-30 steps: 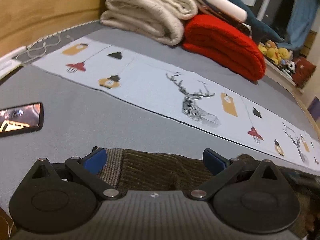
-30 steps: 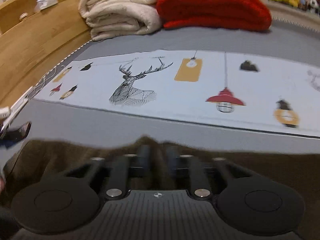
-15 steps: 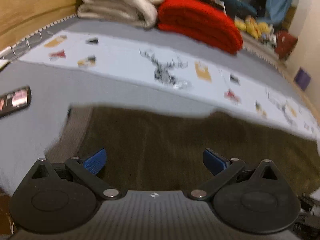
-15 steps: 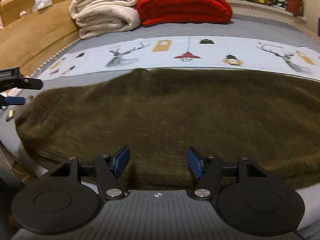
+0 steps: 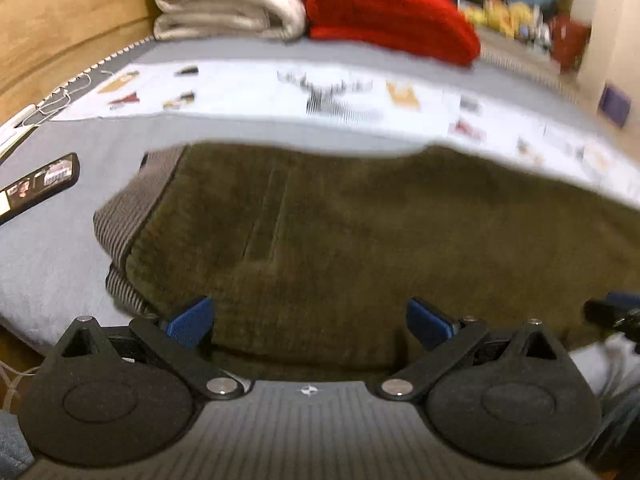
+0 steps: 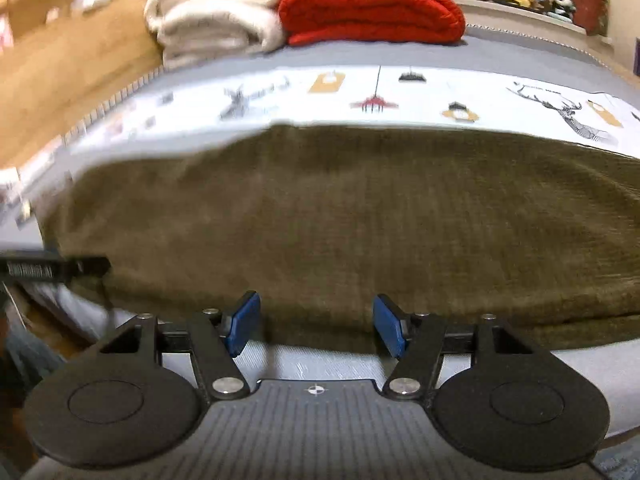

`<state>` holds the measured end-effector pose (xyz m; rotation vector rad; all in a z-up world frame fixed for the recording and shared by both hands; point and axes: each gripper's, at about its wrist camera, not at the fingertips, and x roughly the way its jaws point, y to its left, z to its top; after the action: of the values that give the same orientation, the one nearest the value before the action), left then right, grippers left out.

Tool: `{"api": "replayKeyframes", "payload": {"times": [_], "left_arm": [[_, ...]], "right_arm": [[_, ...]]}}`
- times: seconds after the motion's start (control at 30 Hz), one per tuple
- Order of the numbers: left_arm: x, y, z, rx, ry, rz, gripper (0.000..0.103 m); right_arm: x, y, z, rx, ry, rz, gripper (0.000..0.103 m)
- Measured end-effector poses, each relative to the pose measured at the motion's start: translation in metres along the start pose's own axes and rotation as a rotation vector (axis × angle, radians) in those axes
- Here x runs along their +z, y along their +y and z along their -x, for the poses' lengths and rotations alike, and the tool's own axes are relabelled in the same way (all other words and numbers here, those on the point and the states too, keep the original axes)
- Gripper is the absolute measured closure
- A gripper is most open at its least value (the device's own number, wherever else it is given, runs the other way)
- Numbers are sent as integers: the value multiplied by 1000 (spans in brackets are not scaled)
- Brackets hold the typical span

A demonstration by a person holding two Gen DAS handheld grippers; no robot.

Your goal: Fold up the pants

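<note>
My left gripper (image 5: pixel 308 322) has its blue pads (image 5: pixel 191 319) wide apart, hovering over the near edge of the pants (image 5: pixel 360 248); nothing lies between them. My right gripper (image 6: pixel 316 326) has just been opening; its pads (image 6: pixel 244 322) stand apart at the pants' near edge and clamp nothing. The olive corduroy pants lie released, spread lengthwise along the near side of the grey bed (image 5: pixel 52 256), with the ribbed waistband (image 5: pixel 128 216) at their left end. Beyond the pants runs a white printed cloth strip (image 6: pixel 400 92); behind that, a folded cream blanket (image 6: pixel 216 8) and a red blanket (image 6: pixel 372 4). A phone (image 5: pixel 38 188) lies left of the waistband. Progress, as judged: the pants look laid as one long flat band, possibly leg upon leg; the crosswise folds that shorten them remain to be done.
</note>
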<state>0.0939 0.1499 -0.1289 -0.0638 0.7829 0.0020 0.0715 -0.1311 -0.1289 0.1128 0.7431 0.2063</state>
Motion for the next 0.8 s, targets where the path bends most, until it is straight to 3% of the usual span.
{"api": "replayKeyframes", "payload": {"times": [0.13, 0.2, 0.3, 0.4, 0.5, 0.7, 0.8], "left_arm": [[15, -4, -5, 0, -24, 35, 0], [19, -8, -17, 12, 11, 23, 0], [11, -25, -36, 94, 89, -83, 0], [-3, -45, -34, 150, 60, -215, 0], [-10, -43, -29, 130, 32, -195, 0], [4, -27, -17, 74, -32, -40, 0], [10, -28, -34, 97, 42, -31, 0]], "right_arm": [[7, -2, -19, -58, 2, 2, 38], [0, -4, -35, -99, 71, -9, 38], [-12, 7, -35, -137, 47, 80, 38], [-17, 8, -27, -137, 46, 72, 38], [-18, 4, -21, -102, 42, 103, 38], [3, -25, -5, -50, -56, -24, 35], [0, -41, -28, -84, 22, -28, 30]]}}
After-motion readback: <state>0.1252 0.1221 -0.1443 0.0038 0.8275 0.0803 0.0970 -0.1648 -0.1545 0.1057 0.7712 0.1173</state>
